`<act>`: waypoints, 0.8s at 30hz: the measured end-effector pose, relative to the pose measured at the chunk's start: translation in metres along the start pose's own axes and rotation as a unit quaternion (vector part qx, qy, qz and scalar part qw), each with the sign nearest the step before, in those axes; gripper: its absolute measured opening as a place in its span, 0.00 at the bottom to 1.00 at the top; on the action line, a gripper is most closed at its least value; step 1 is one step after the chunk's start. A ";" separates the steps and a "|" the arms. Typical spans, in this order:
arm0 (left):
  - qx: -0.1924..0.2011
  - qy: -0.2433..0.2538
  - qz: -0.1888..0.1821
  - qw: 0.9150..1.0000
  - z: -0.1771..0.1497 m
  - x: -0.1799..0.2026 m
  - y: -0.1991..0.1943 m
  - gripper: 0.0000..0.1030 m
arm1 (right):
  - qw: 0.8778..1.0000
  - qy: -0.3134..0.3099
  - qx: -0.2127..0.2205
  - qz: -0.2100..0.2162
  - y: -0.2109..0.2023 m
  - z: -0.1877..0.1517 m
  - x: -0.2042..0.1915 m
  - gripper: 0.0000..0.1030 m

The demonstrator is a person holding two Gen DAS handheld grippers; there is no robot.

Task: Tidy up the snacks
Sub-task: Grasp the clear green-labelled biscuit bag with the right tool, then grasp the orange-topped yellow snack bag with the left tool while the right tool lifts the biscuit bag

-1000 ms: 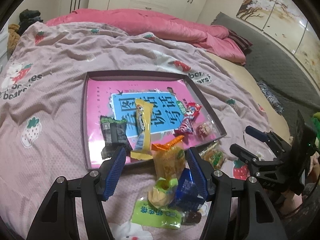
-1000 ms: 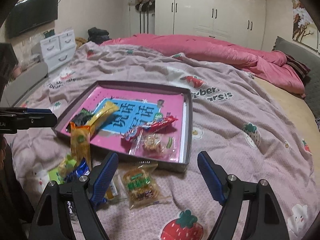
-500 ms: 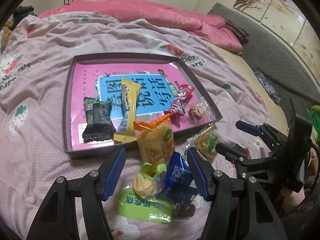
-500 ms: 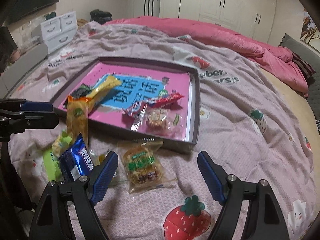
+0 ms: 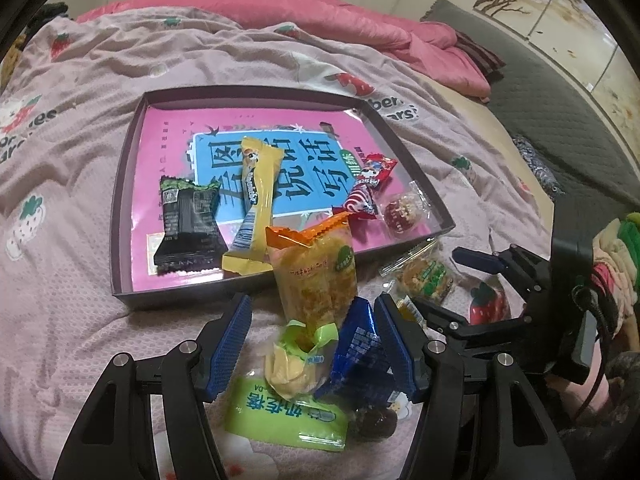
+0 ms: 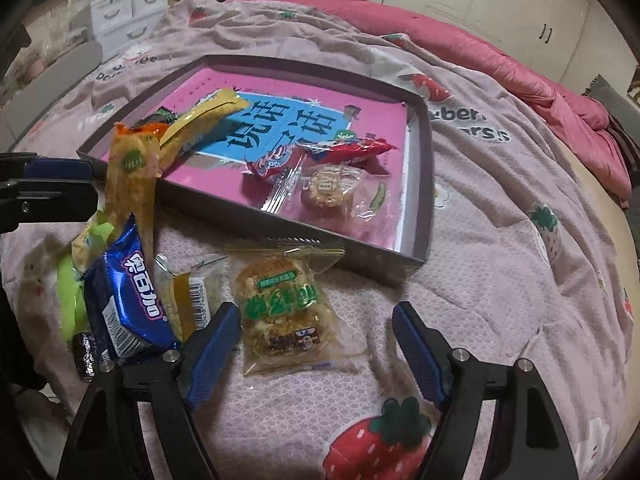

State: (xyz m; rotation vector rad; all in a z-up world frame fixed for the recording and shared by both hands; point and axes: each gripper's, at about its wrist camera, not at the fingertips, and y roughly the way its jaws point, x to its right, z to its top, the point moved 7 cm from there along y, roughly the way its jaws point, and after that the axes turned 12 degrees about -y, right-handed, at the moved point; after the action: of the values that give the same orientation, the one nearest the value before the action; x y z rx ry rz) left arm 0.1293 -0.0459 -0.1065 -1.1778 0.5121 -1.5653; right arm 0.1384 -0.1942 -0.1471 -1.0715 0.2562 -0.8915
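A shallow dark box (image 5: 120, 184) with a pink and blue bottom lies on the bed and holds a black packet (image 5: 188, 224), a yellow bar (image 5: 256, 184), a red candy (image 5: 368, 192) and a clear-wrapped cake (image 5: 404, 210). In front of it lies a pile: an orange packet (image 5: 316, 276), a blue packet (image 5: 360, 356), a green-tied sweet (image 5: 300, 356) and a green packet (image 5: 280, 412). My left gripper (image 5: 312, 344) is open around this pile. My right gripper (image 6: 320, 344) is open over a clear-wrapped pastry (image 6: 280, 308) next to the box (image 6: 420, 200).
The bed has a pink strawberry-print sheet (image 5: 72, 160) and a rolled pink quilt (image 5: 360, 28) at the back. White drawers (image 6: 128, 12) stand at the far left in the right wrist view. A dark wrapped sweet (image 6: 84, 354) lies by the blue packet (image 6: 128, 304).
Both grippers have come lower and closer to the loose snacks in front of the box. Both stay open. The snacks have not moved.
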 end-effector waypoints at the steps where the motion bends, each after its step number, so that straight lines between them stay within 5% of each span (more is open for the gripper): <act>1: -0.002 -0.002 0.000 1.000 0.000 0.000 0.002 0.64 | 1.000 -0.005 0.001 -0.002 0.001 0.000 -0.001 0.72; 11: -0.015 -0.009 0.007 1.000 0.002 0.008 0.017 0.69 | 0.999 -0.046 0.005 0.001 0.011 0.007 -0.012 0.47; 19: -0.016 -0.032 0.035 0.999 0.004 0.011 0.034 0.69 | 0.999 -0.032 0.016 0.020 0.006 0.008 -0.012 0.43; 24: -0.024 -0.034 0.047 0.998 0.000 0.011 0.045 0.50 | 0.999 -0.013 0.025 0.037 -0.001 0.007 -0.010 0.43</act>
State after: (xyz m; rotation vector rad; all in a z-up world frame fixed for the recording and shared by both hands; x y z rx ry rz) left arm 0.1516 -0.0709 -0.1380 -1.2215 0.5553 -1.4341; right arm 0.1353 -0.1823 -0.1456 -1.0190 0.2496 -0.8130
